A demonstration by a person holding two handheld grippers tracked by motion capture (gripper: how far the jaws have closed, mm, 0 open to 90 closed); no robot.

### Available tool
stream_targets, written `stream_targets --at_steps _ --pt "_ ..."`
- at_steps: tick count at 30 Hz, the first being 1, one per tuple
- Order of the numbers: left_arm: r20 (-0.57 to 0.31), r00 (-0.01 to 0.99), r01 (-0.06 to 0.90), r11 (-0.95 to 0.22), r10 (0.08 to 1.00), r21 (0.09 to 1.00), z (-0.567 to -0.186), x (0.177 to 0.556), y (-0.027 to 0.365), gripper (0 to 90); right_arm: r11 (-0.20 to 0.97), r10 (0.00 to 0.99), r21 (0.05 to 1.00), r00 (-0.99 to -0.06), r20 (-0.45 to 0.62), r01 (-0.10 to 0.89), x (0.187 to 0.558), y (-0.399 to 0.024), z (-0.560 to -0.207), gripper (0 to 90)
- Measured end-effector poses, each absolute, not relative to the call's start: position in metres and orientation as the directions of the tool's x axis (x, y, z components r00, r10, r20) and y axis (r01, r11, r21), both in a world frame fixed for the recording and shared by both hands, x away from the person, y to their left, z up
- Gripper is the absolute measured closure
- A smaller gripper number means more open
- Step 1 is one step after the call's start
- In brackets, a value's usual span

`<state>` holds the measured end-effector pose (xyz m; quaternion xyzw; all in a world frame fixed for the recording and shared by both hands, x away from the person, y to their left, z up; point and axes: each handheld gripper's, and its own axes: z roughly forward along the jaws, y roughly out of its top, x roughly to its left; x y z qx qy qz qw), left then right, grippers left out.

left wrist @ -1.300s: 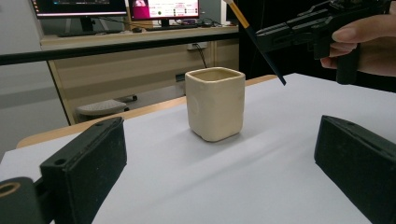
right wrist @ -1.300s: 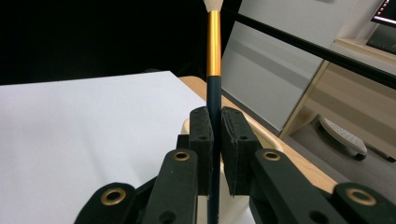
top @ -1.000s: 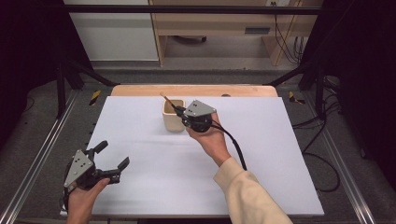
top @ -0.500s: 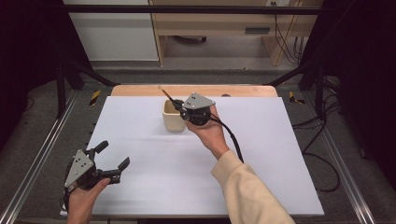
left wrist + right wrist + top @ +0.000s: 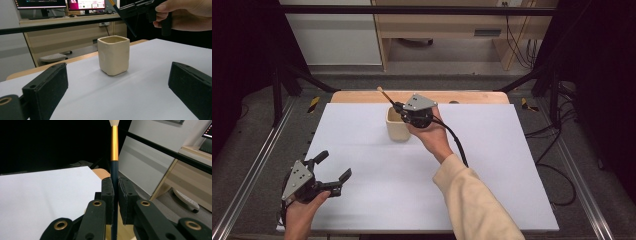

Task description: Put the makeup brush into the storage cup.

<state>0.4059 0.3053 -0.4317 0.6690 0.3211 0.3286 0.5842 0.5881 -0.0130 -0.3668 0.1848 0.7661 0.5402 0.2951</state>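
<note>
- The thing in hand is a thin paintbrush with a dark blue handle, a gold metal ferrule and a pale bristle tip (image 5: 114,150). I judge it light and stiff, a slim round shaft that could swivel or slip lengthwise between flat pads.
- The right tool (image 5: 114,195) is clamped on the dark handle just below the ferrule, jaws nearly together. That is a sound place to hold: firm wood, clear of the soft bristles, which would bend or splay if squeezed.
- From the high view, the brush slants up and away from the right tool (image 5: 404,111), above the far rim of the cream square ceramic cup (image 5: 396,125).
- The cup stands upright on the white worktop (image 5: 492,165), toward its far middle. Its inside is not visible from here; what it contains, I cannot tell. It looks rigid, glazed, and chippable if knocked.
- The left tool (image 5: 332,175) rests low at the near left corner, jaws spread wide, holding nothing, well apart from the cup (image 5: 113,55).
</note>
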Motion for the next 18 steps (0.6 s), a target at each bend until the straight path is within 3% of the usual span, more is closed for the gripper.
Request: stream_targets --at_steps 18 --pt "0.062 0.578 0.042 -0.105 0.813 0.994 -0.4315 0.4063 0.3057 2.0 0.388 0.581 0.921 -0.766 -0.275 -0.035 0.5924 -0.0030 -0.3646 83.6"
